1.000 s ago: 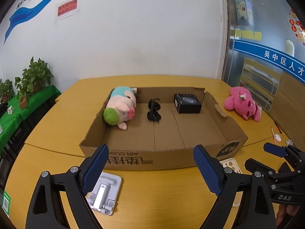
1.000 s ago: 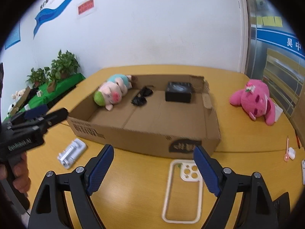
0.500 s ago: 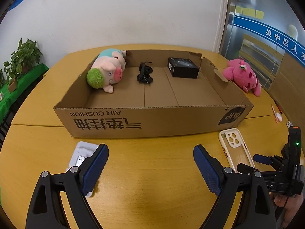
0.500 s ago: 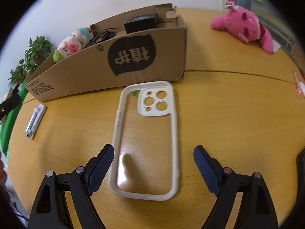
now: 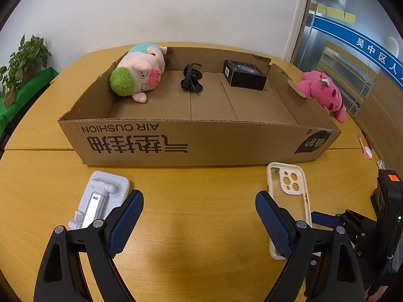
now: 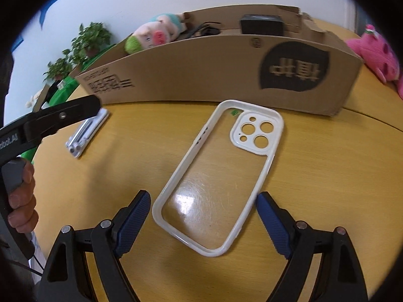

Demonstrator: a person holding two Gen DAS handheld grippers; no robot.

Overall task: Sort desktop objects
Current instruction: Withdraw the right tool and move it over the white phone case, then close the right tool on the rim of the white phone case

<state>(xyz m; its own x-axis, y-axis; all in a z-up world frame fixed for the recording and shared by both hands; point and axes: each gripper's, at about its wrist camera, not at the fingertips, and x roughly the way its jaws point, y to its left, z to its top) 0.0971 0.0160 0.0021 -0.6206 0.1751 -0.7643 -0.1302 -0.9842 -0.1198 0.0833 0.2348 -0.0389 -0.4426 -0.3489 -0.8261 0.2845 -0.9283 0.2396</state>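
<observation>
On the yellow wooden table (image 5: 196,226), a cardboard box (image 5: 176,146) reads "AIR CUSHION"; both the left gripper (image 5: 199,216) and right gripper (image 6: 204,216) are wide apart, holding nothing.

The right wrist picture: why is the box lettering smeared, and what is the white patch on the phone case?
Right wrist view: motion blur smears the print on the cardboard box, and the fisheye bows its wall; the white patch is ceiling-light glare on the clear phone case. Left wrist view: sharp, box print readable.
</observation>
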